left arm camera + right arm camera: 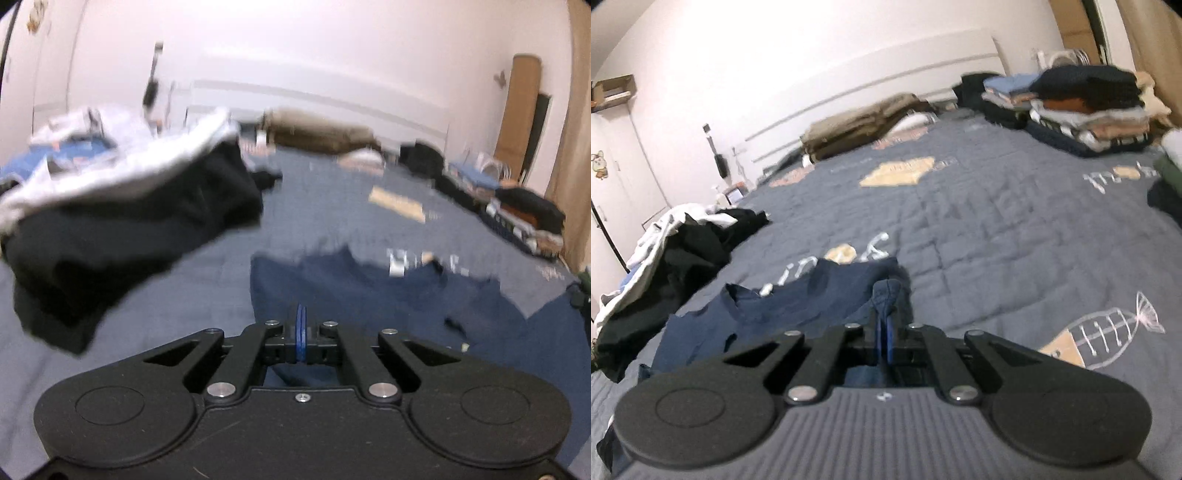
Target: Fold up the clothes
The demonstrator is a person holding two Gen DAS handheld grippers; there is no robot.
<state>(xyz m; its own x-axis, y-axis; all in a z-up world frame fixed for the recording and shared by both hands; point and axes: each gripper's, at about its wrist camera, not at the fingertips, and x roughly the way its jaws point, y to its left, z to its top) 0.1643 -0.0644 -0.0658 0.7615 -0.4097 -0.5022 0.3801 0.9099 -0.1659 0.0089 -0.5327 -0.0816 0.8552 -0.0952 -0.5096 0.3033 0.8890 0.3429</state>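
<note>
Navy shirt (798,295) lies rumpled on the bed (1015,236), near edge, btwn the unsorted pile (676,254) on the left and the folded stack (1082,110) far off at the right.

Right tongs (885,332) are closed tight on a bunched bit of the shirt's edge; the cloth pokes up past the tips. Left tongs (302,334) have the blue pads pressed together, w/ navy cloth right under and behind them, but I can't tell if any is really pinched.

Risks:
- The right grip is a small wad, not a flat hem, so a pull could let it slip out or drag in a crooked crease.
- If the left has nothing, the lift goes one-sided and the shirt twists.
- The unsorted pile sits close to the left tongs, so a wide swing could snag it.
- The left view is blurred, so aim is poor.
</note>
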